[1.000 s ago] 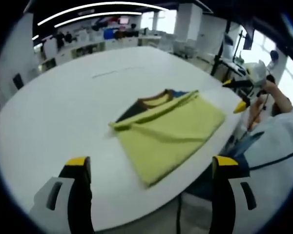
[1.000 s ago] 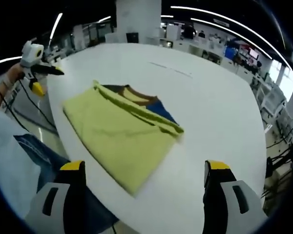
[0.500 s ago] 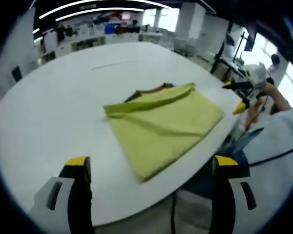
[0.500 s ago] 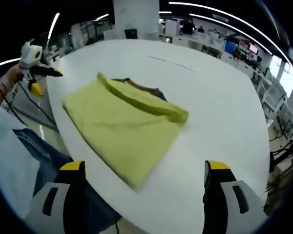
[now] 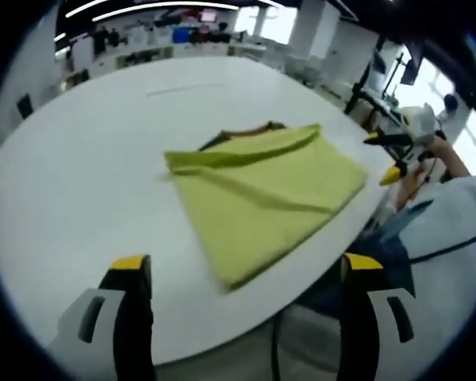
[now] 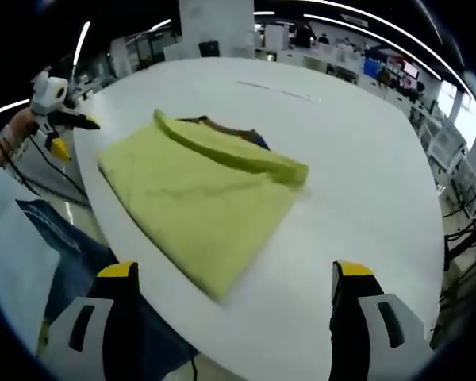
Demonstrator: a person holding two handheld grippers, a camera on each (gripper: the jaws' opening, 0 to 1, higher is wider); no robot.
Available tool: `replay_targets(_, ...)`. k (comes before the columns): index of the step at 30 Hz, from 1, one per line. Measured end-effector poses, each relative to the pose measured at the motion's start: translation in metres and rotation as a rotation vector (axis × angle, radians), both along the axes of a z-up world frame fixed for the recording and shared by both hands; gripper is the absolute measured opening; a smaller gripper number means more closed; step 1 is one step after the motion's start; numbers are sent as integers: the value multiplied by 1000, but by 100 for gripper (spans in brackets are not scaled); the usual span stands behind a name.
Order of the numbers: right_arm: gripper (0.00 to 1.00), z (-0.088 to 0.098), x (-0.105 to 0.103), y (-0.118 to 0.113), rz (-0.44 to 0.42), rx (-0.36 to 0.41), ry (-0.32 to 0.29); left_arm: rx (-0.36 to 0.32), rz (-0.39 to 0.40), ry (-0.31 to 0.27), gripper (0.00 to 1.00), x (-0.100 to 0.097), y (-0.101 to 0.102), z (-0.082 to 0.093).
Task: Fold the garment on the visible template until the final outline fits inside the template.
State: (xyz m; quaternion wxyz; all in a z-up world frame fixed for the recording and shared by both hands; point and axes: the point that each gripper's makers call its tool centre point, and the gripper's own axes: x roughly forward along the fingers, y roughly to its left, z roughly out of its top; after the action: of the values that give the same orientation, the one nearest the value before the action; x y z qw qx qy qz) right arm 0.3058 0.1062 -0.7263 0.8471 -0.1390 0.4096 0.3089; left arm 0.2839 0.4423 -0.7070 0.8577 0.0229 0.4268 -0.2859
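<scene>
We hold both grippers back from the white table [image 5: 79, 151], jaws spread wide and pinching nothing. The garment [image 5: 262, 194], a yellow-green piece folded into a rough rectangle, lies near the table's close edge, a darker collar peeking from under its far fold. In the left gripper view it sits at about one o'clock from the left gripper [image 5: 242, 274], its long axis running from ten o'clock to four o'clock; in the right gripper view the garment [image 6: 194, 190] lies at about eleven o'clock from the right gripper [image 6: 232, 278]. Each stands well apart from the cloth, and we cannot tell which is nearer.

We see faint lines on the far tabletop [image 6: 274, 90]; whether they belong to the template we cannot tell, nor whether the fold fits it.

Nothing stands between jaws and cloth. A person's sleeve [image 5: 460, 238] and knee crowd the near edge, and office desks [image 5: 166, 54] fill the background.
</scene>
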Motion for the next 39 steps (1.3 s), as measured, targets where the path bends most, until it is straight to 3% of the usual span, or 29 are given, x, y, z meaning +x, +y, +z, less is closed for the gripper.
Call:
replay_targets(15, 92, -16, -7, -3, -13, 11, 59, -25, -2, 61, 80, -2, -9, -13)
replay_targets(19, 81, -19, -10, 0, 3, 28, 79, -31, -5, 76, 72, -2, -10, -14)
replay_targets(28, 67, -25, -14, 4, 26, 46, 120, -48, -19, 127, 55, -5, -16, -21)
replay_targets(35, 50, -28, -19, 5, 27, 69, 156, -42, -16, 147, 53, -4, -13, -27)
replay_targets(39, 47, -31, -21, 7, 36, 77, 169, -57, -12, 153, 49, -3, -14, -28)
